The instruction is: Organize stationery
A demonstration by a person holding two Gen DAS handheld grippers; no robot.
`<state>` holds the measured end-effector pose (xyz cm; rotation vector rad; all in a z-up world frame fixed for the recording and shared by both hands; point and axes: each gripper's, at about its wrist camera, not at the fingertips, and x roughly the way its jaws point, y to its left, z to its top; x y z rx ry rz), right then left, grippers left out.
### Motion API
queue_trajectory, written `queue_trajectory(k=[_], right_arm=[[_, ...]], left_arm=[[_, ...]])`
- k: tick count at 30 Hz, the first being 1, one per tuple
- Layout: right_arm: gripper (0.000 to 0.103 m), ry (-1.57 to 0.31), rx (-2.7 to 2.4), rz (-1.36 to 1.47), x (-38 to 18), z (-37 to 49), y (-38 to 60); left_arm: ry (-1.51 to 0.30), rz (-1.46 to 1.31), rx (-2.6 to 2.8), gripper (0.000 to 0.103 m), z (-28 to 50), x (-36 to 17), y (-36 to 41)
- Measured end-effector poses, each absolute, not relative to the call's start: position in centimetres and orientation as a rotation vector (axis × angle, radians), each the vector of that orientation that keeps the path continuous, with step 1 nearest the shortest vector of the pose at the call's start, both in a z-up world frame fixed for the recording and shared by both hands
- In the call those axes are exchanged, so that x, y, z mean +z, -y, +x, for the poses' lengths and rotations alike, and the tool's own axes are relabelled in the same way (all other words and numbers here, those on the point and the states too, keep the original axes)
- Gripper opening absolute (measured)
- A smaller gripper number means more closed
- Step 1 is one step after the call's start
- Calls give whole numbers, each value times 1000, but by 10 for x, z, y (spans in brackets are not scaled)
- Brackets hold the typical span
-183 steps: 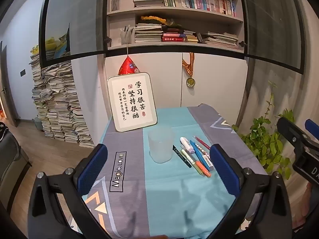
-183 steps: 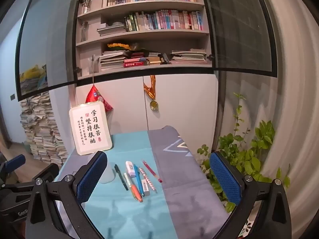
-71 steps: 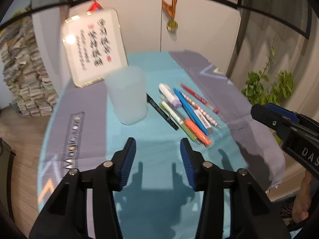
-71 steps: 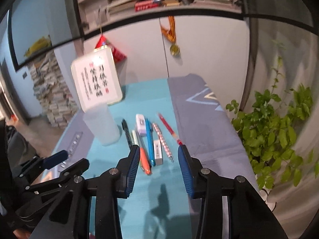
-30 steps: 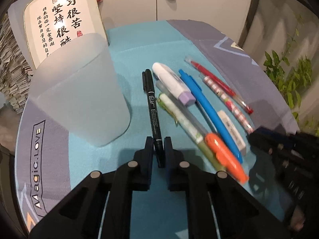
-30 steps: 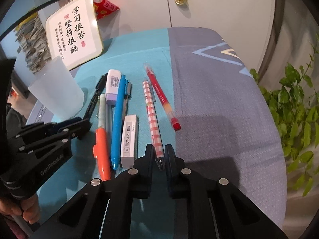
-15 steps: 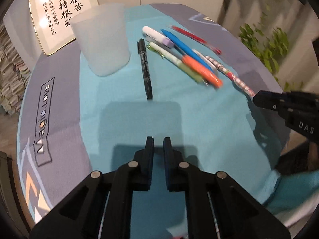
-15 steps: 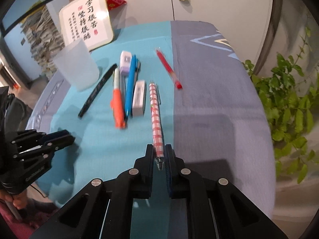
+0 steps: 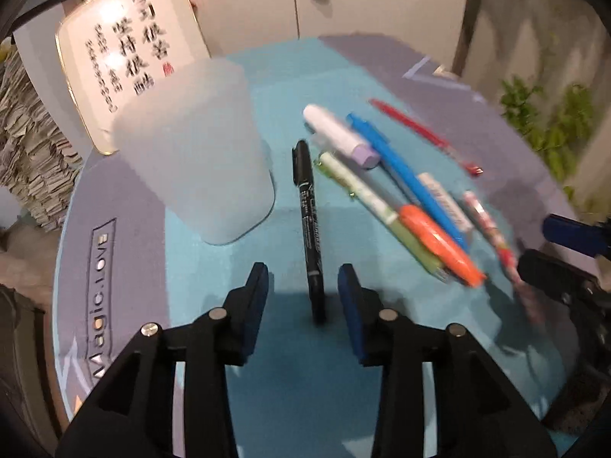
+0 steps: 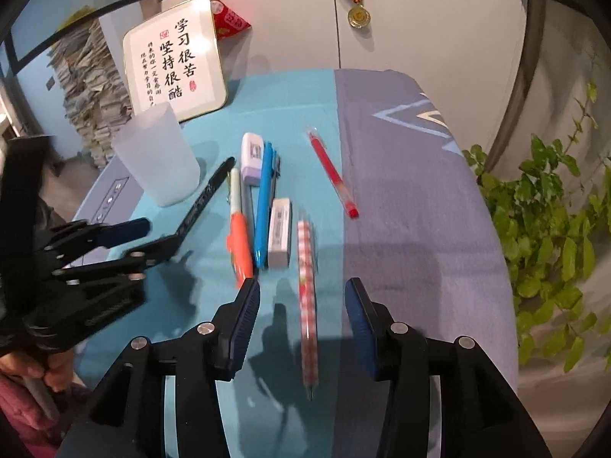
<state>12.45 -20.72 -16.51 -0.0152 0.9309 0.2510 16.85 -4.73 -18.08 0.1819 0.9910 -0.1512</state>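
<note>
A black marker (image 9: pixel 312 225) lies on the teal cloth beside the frosted cup (image 9: pixel 194 152). Its near end sits between the fingers of my left gripper (image 9: pixel 303 278), whose jaws are opening; the pads do not touch it. The red-checked pen (image 10: pixel 307 297) lies between the fingers of my right gripper (image 10: pixel 301 297), whose jaws are also opening and stand clear of it. Between the two pens lie a green-and-orange pen (image 10: pixel 238 229), a blue pen (image 10: pixel 263 206), a white eraser (image 10: pixel 279 233), a white-and-purple correction tape (image 10: pixel 252 156) and a red pen (image 10: pixel 332 171).
A framed calligraphy sign (image 10: pixel 175 65) leans at the back of the round table (image 10: pixel 412 191). A leafy plant (image 10: pixel 553 229) stands off the right edge. Paper stacks (image 10: pixel 91 91) rise at the far left. A hand (image 10: pixel 42 374) holds the left gripper (image 10: pixel 126 240).
A second ago both grippers were shut on pen tips. The right one dragged the checked pen nearer and has opened. The left one pulled back empty, then returned and opened around the black marker.
</note>
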Motion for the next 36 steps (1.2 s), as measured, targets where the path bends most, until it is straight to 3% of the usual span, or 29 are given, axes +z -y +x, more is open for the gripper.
queue_trajectory(k=[2,3,4,6,7,21,24,26,27,36], right_arm=[[47,-955,249,-36,-172,131,204],[46,-972,243,-44,-177,135,203],[40,-988,237,-49,-182,138,202],[24,-1018,242,-41,-189,143,202],[11,-1037,243,-29,-192,144,203],[12,-1072,281,-5,-194,100,215],[23,-1057,263,-19,-195,103,212],[41,-1025,275,-25,-194,106,207],[44,-1015,281,-30,-194,108,205],[45,-1040,254,-56,-205,133,196]], left_arm=[[-984,164,-168,8,173,-182,47],[-985,162,-180,8,173,-182,48],[-987,166,-179,7,172,-182,49],[-999,153,-182,7,164,-182,46],[-1008,135,-194,7,160,-181,43],[-1090,153,-347,10,60,-183,29],[-1057,123,-338,19,66,-175,26],[-1021,123,-317,35,77,-170,29],[-1010,129,-308,35,82,-168,32],[-1016,172,-305,35,124,-173,52]])
